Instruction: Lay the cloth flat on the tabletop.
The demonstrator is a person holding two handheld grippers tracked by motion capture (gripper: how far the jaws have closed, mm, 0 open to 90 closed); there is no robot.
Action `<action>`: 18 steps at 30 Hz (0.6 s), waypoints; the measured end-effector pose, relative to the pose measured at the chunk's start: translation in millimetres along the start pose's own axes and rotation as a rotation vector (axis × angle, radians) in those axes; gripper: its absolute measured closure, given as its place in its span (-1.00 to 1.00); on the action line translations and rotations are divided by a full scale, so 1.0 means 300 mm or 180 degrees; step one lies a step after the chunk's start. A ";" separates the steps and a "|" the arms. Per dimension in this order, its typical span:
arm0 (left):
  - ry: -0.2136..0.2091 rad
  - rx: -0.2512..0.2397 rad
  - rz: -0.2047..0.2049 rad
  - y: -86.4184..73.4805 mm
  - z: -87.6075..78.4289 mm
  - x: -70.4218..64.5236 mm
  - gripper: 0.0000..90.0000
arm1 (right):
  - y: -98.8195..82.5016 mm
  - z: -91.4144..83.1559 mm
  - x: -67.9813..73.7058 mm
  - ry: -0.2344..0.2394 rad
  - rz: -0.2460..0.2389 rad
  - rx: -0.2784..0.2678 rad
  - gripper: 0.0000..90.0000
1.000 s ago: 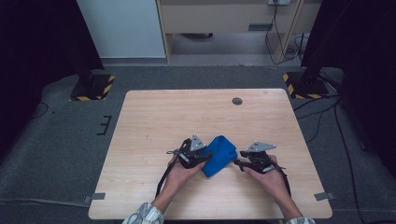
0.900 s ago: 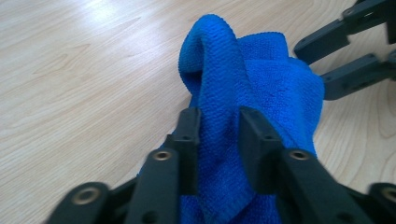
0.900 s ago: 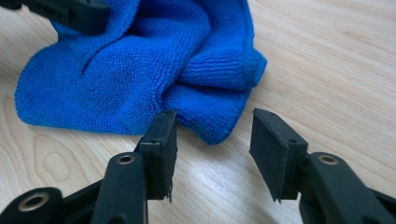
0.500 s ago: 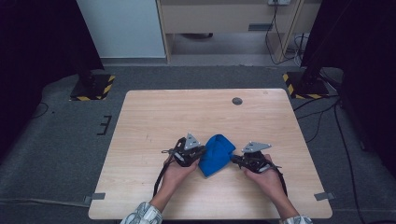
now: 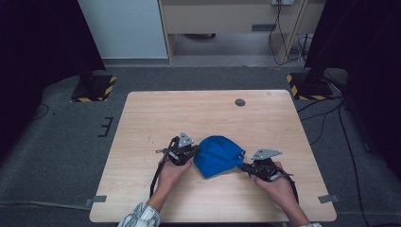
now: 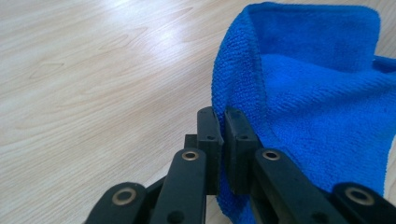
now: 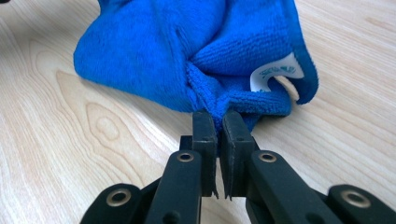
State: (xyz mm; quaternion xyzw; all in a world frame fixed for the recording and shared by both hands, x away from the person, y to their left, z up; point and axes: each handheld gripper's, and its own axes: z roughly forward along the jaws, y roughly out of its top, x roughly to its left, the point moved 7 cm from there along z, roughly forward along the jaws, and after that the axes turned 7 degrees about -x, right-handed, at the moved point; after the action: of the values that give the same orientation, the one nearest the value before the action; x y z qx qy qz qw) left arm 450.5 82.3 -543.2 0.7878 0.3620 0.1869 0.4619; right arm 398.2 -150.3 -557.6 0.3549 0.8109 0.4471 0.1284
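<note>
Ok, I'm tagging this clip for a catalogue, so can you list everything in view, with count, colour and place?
cloth: one, blue, bunched on the near middle of the table, a white label at one edge
table: one, light wood, centre of the high view
round hole cover: one, dark grey, far right part of the tabletop
stand bases: two, black with yellow-black striped edges, on the grey floor past the far corners
cabinet: one, beige, beyond the table
cables: several, black, on the floor at right
left gripper: one, black, shut on the cloth's left edge
right gripper: one, black, shut on a cloth corner
hands: two, holding the grippers
</note>
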 end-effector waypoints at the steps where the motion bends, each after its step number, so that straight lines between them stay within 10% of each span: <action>1: 0.0012 0.0045 -0.0003 -0.008 0.004 0.007 0.90 | -0.003 -0.001 -0.001 0.0006 -0.0006 0.0014 0.91; 10: 0.0018 0.0181 -0.0018 -0.049 0.028 0.020 0.78 | -0.015 0.005 -0.007 0.0016 0.0033 0.0048 0.70; 18: 0.0071 0.0227 -0.0015 -0.069 0.036 0.038 0.72 | 0.018 -0.014 -0.043 -0.0089 0.0034 -0.0151 0.05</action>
State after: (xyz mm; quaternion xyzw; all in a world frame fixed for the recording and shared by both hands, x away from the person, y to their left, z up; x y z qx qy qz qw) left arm 456.6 90.7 -566.8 0.8008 0.3754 0.1815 0.4299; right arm 407.7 -160.0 -552.4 0.3623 0.7964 0.4618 0.1458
